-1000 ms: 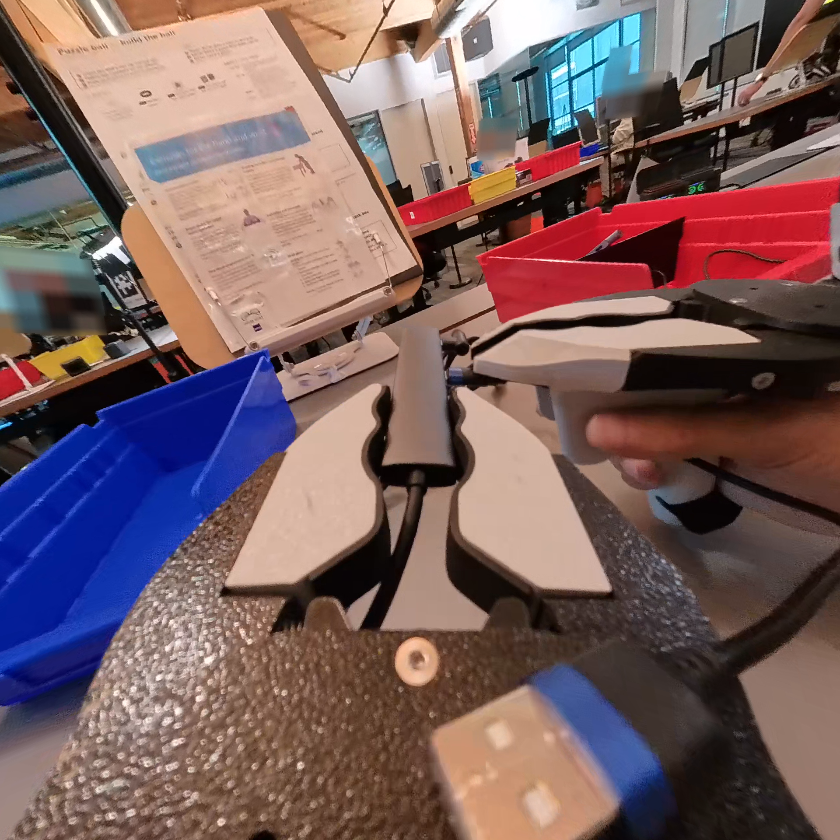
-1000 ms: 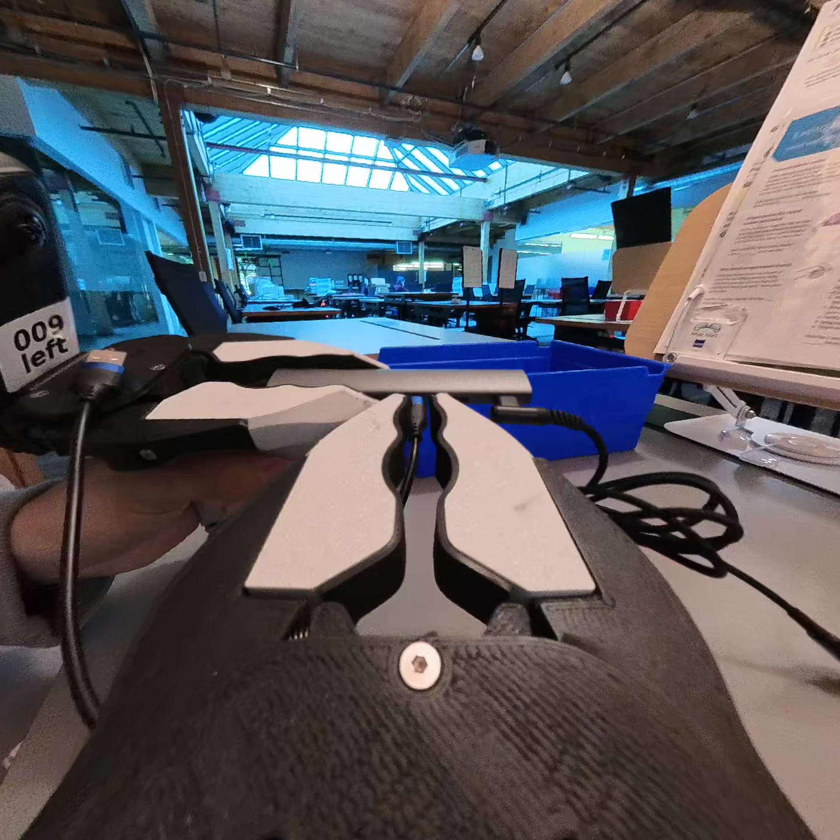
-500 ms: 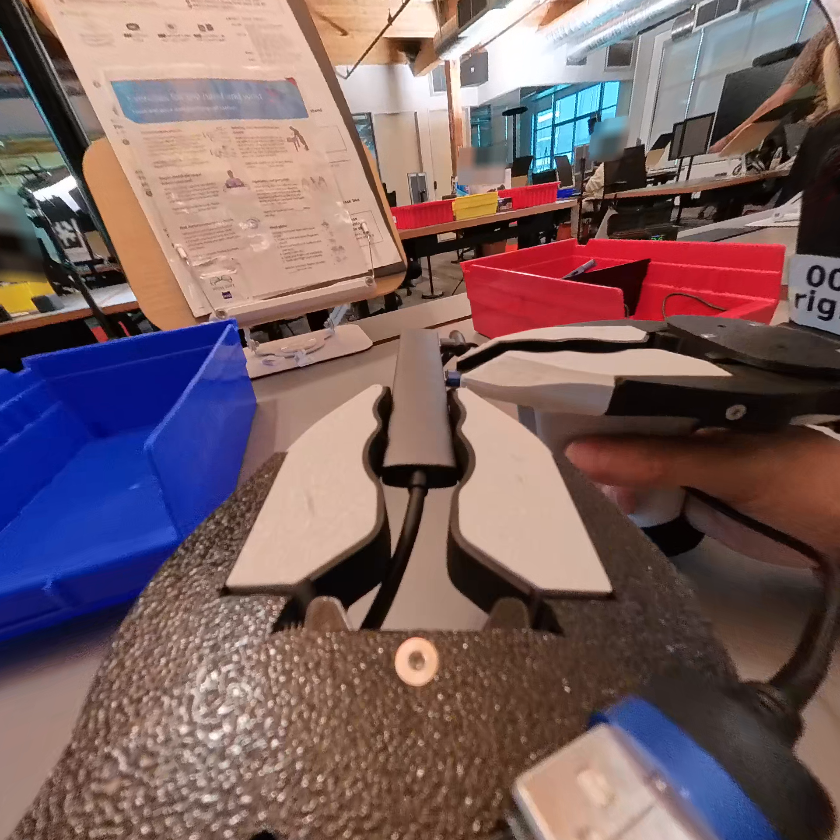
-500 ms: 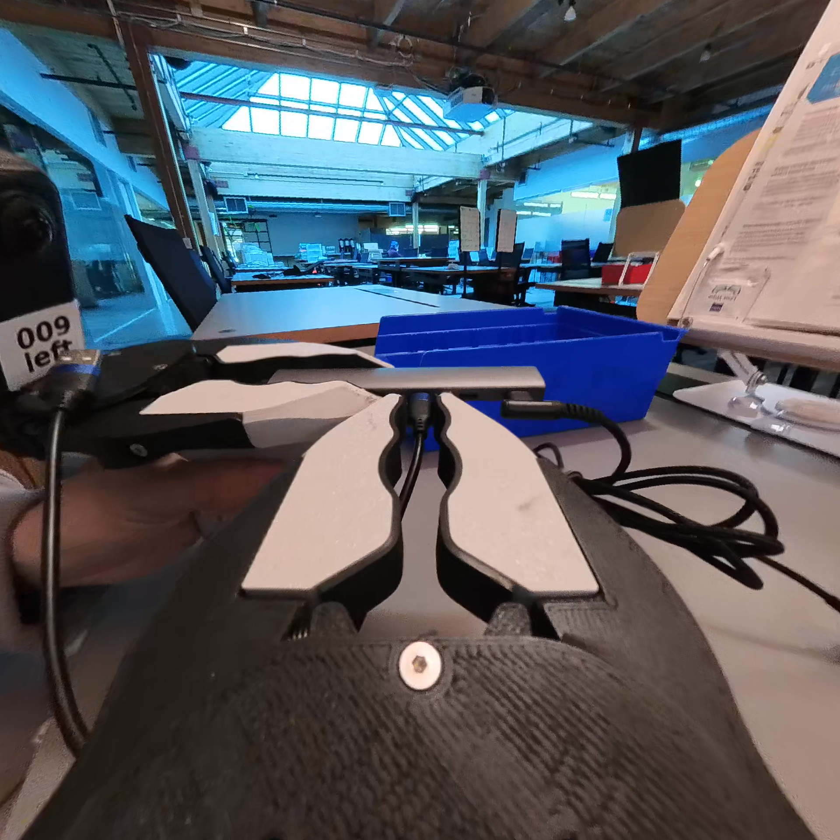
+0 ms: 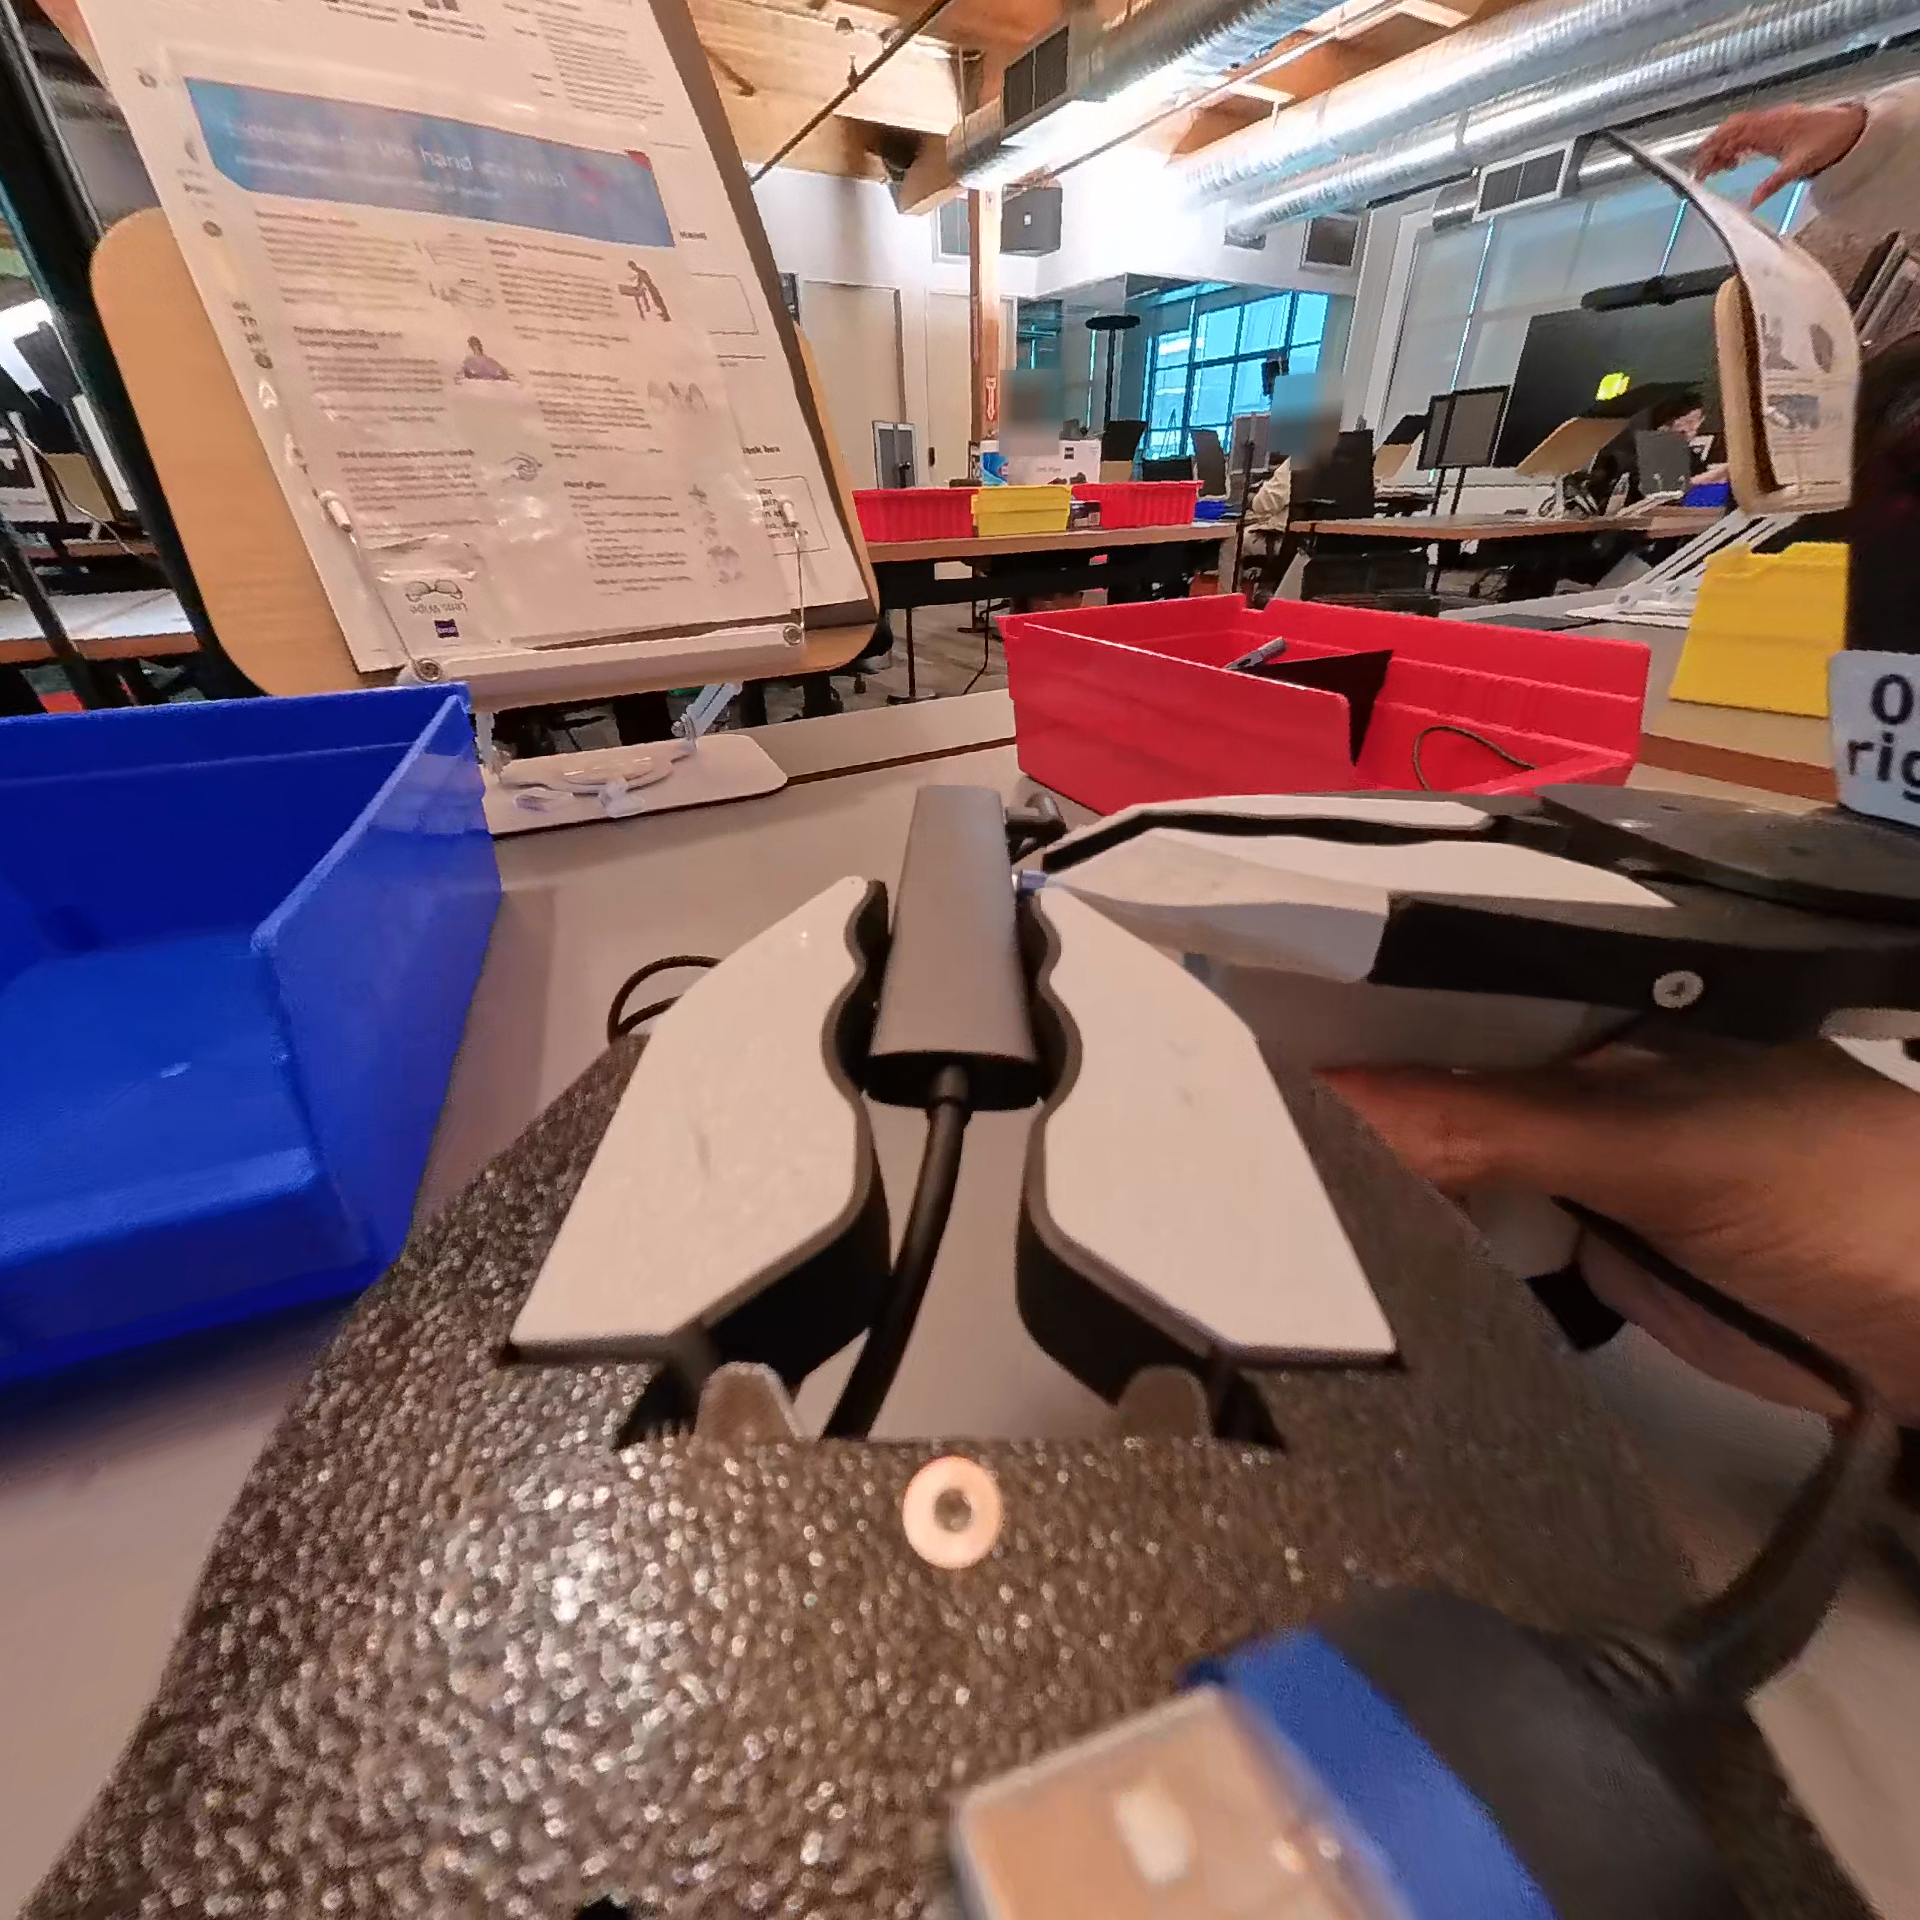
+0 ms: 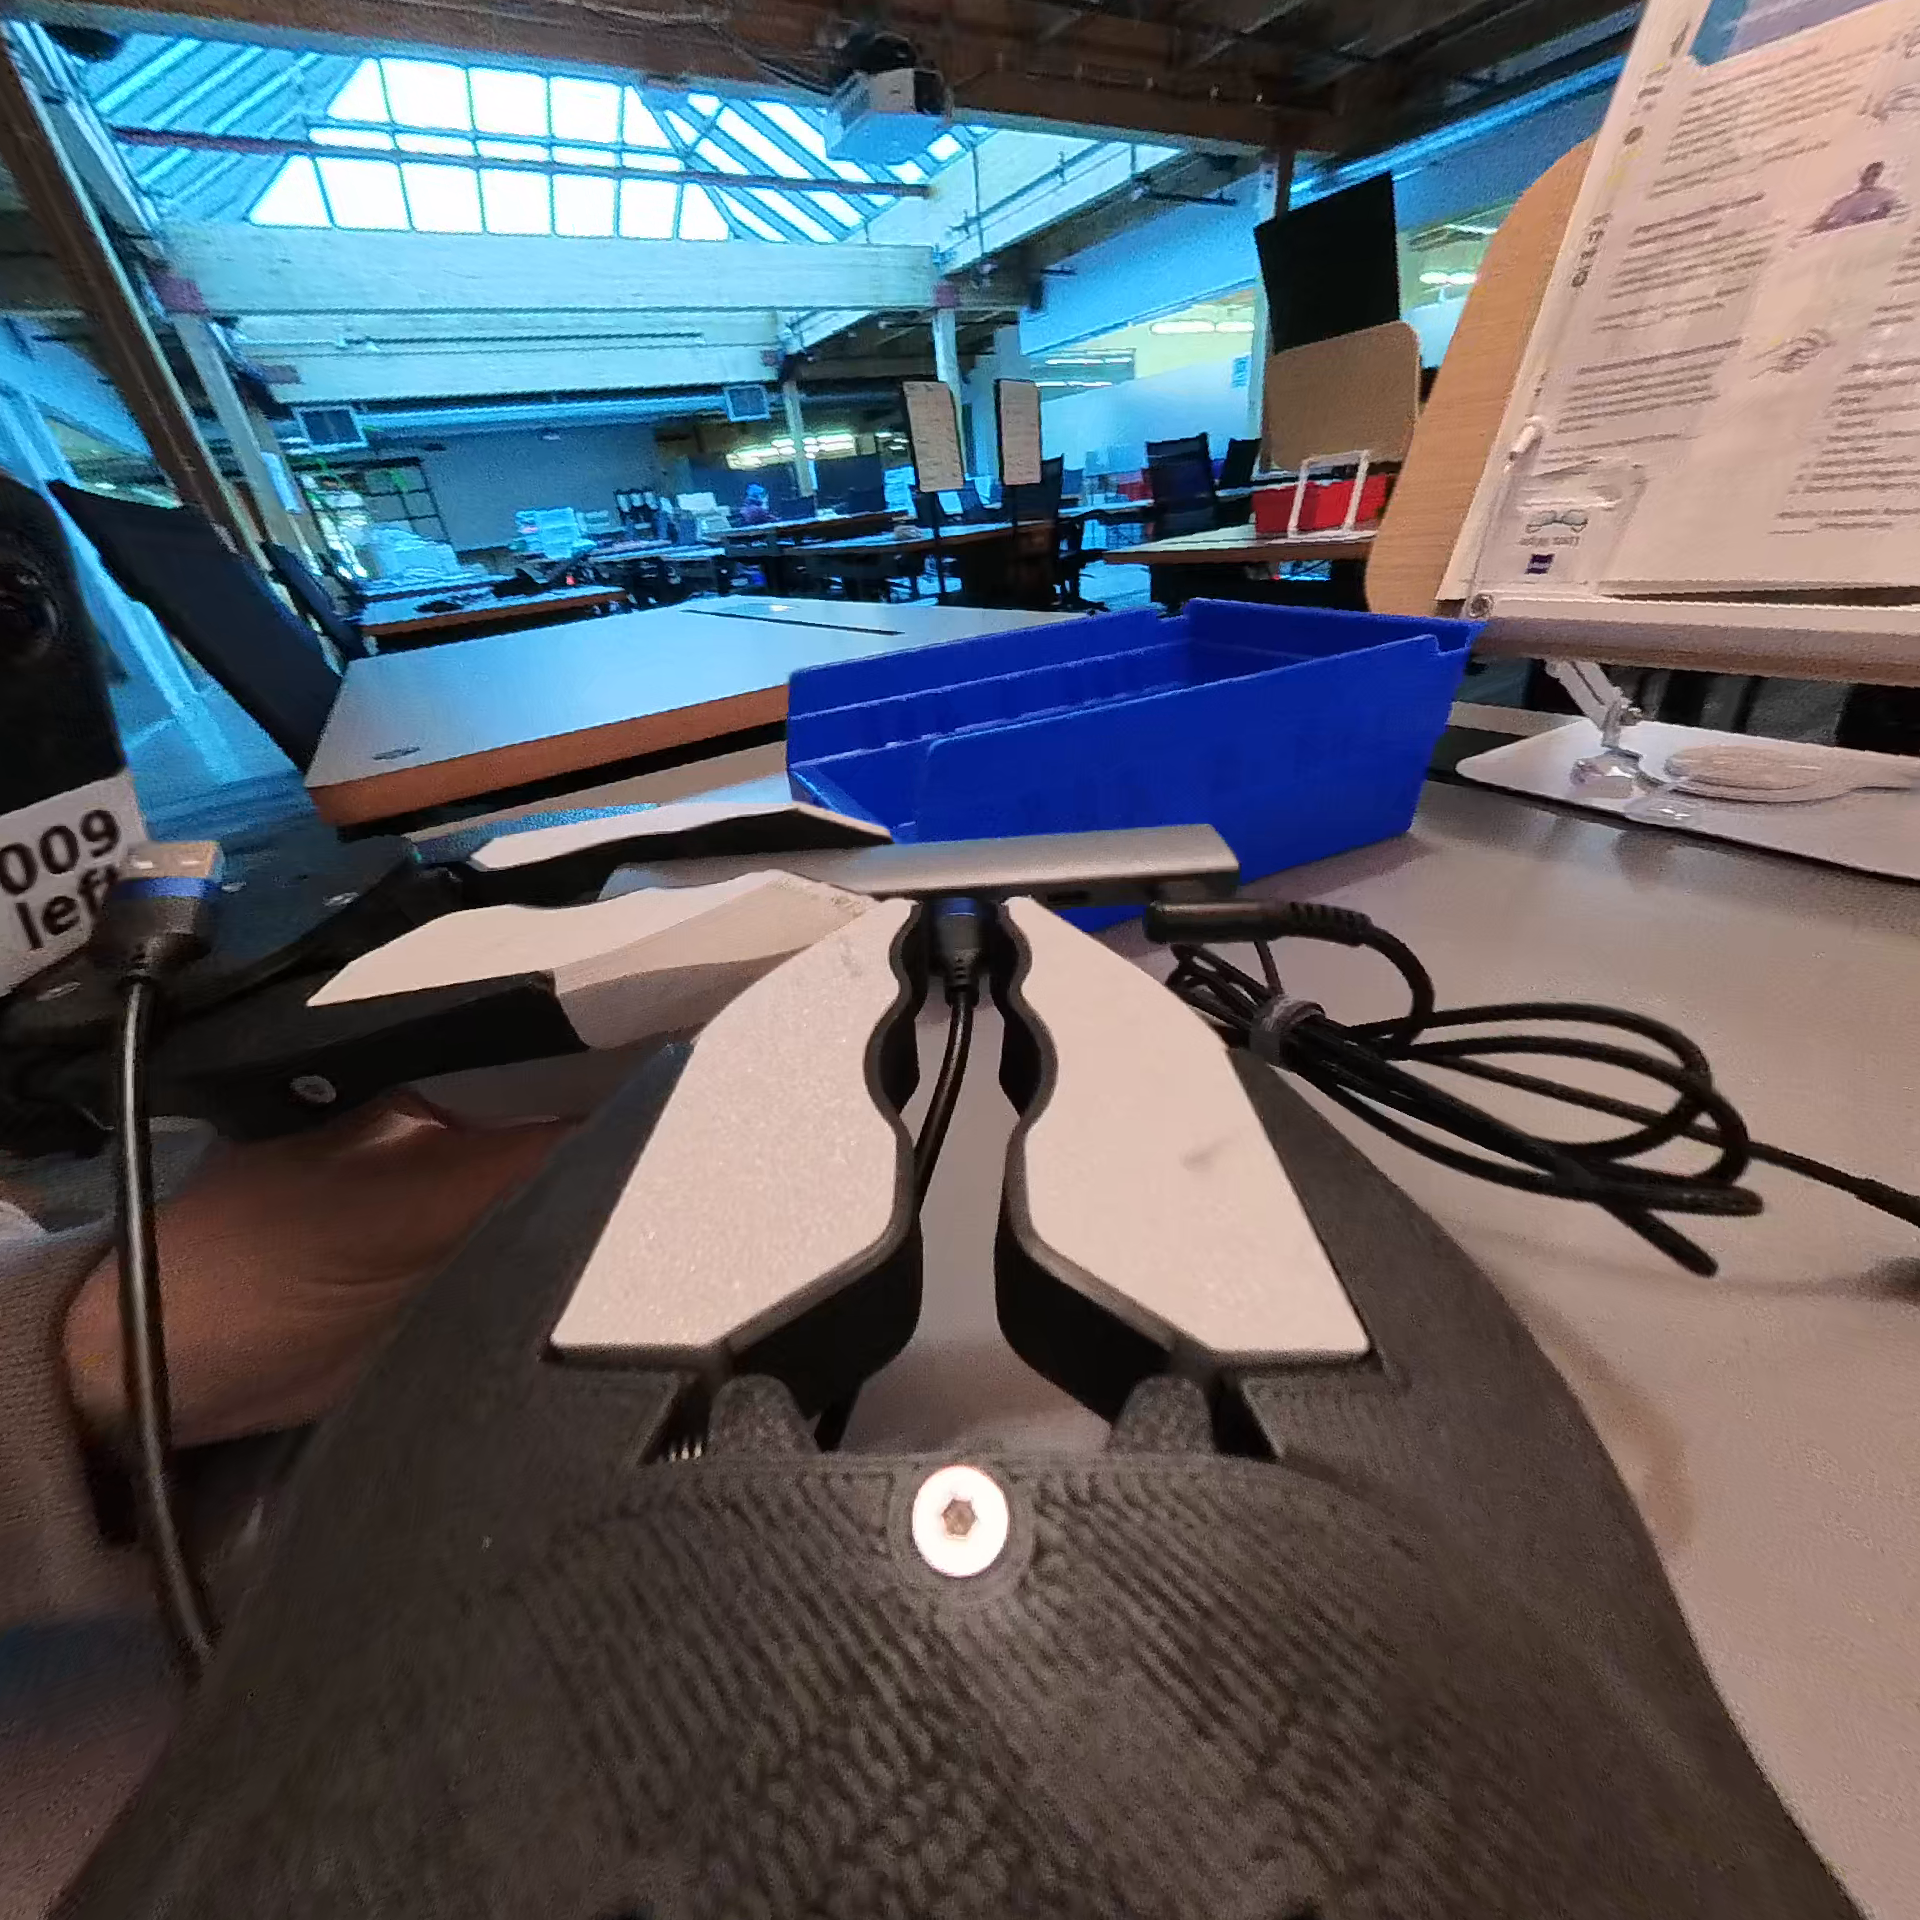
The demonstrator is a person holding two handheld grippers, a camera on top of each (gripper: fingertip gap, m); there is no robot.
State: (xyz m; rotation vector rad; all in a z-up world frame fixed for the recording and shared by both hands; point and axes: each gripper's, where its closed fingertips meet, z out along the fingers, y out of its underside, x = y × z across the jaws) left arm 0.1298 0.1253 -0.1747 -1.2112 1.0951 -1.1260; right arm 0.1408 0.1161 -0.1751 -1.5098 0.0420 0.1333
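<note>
My left gripper [image 5: 951, 904] is shut on a dark grey hub bar [image 5: 951, 935] and holds it above the table; it also shows in the right wrist view [image 6: 1039, 860]. The hub's own cable runs back between the fingers to a blue-tipped plug [image 5: 1195, 1787] lying on the gripper body. My right gripper [image 6: 958, 920] is shut on a black cable plug [image 6: 956, 940] whose tip meets the hub's long side. How deep it sits is hidden. In the left wrist view the right gripper [image 5: 1039, 878] comes in from the right. Another plug [image 6: 1226, 916] sits in the hub's far end.
A coil of black cable [image 6: 1455, 1091] lies on the grey table [image 6: 1662, 987]. A blue bin [image 5: 208, 935] stands left of the grippers, a red bin [image 5: 1195, 707] at the back right, a yellow bin [image 5: 1756, 634] farther right. A document stand [image 5: 468, 364] rises behind. My two grippers' fingertips are within a few centimetres of each other.
Both grippers have swung together, so the blue bin slid left and the red bin toward the middle in the left view. Both grips are unchanged, and the plug stays at the hub's side.
</note>
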